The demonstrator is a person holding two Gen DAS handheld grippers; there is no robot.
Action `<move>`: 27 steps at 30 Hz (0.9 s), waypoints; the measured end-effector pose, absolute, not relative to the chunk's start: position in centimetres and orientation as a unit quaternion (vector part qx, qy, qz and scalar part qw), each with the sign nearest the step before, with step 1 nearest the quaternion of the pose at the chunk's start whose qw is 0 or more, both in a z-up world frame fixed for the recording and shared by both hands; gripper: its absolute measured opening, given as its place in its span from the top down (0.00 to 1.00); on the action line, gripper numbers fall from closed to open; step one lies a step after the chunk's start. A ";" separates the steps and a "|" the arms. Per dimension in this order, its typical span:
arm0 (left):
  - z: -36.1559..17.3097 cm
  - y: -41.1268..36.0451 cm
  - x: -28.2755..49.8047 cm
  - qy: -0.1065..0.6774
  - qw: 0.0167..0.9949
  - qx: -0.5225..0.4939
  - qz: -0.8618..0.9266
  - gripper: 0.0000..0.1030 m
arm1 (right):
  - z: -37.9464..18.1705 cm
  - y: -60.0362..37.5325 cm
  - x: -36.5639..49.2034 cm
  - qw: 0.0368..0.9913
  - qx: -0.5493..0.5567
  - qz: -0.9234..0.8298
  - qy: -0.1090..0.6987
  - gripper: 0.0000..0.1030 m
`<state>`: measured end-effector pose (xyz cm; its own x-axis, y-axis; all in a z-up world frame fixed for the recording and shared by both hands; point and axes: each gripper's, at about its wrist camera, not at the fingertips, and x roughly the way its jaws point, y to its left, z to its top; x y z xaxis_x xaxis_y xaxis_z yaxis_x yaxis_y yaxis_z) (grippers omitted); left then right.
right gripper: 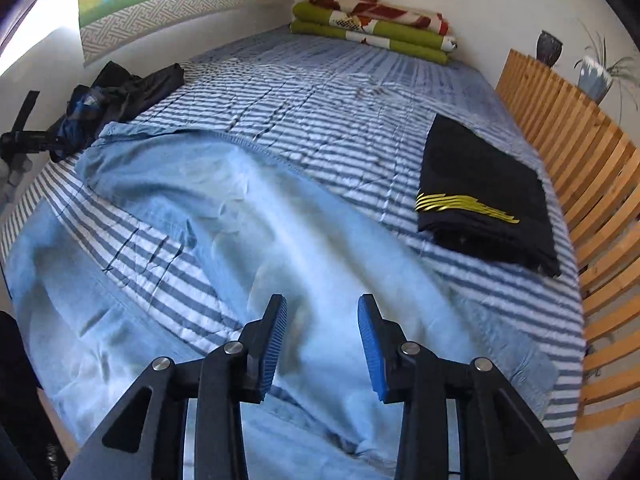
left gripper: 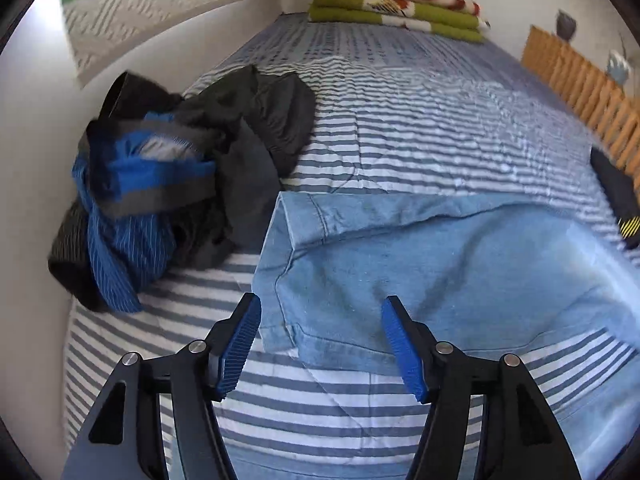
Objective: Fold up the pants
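Left gripper [left gripper: 320, 312] fingers spread, empty, over the jeans [left gripper: 400, 264] hem; right gripper [right gripper: 322, 312] fingers likewise apart above a leg.

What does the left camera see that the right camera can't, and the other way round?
Only the left wrist view shows the jeans' hem up close and the left gripper, open.

Only the right wrist view shows the whole folded black garment with its yellow stripes, the potted plant and the right gripper, open.

Both show the light blue jeans, the striped bedspread, the dark clothes pile, the folded green blanket and the wooden slats.
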<state>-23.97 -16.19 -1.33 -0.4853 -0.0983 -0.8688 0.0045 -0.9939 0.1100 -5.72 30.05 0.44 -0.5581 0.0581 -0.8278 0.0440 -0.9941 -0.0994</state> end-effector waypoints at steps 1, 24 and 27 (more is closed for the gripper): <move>-1.8 -15.0 -24.7 -0.083 0.024 0.510 -0.856 0.36 | 0.5 30.5 -6.5 0.008 -0.474 0.879 -0.052 0.68; -7.9 -10.5 -35.6 -0.314 0.029 0.464 -0.828 0.97 | -10.3 34.1 -19.7 0.015 -0.543 0.829 -0.131 0.41; -4.8 -11.2 -34.5 -0.296 0.030 0.443 -0.846 0.97 | -10.7 34.0 -20.8 0.008 -0.538 0.830 -0.145 0.32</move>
